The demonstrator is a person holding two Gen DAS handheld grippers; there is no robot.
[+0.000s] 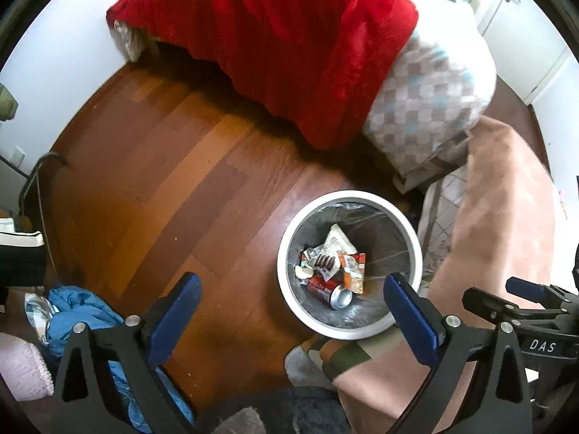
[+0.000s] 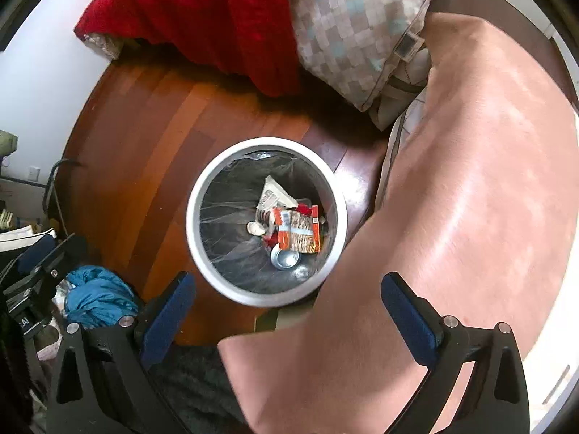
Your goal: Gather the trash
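Observation:
A white round trash bin [image 1: 348, 195] [image 2: 266, 142] with a clear liner stands on the wooden floor. Inside lie a crushed red soda can [image 1: 331, 291] [image 2: 286, 257], an orange snack wrapper [image 1: 353, 271] [image 2: 300, 233], a white paper scrap [image 1: 336, 240] [image 2: 273, 192] and other small wrappers. My left gripper [image 1: 292, 280] hangs open above the bin's near left side, nothing between its blue pads. Held over the bin's near rim, my right gripper [image 2: 287, 279] is open and empty too. Each gripper shows at the edge of the other's view: the right gripper [image 1: 524, 291], the left gripper [image 2: 39, 258].
A bed with a red blanket [image 1: 289, 36] and a checkered pillow [image 1: 427, 101] lies beyond the bin. A pink blanket [image 2: 470, 181] drapes close on the bin's right. Blue cloth [image 1: 83, 313] is heaped on the floor [image 1: 163, 181] at the left, near bags and a cable.

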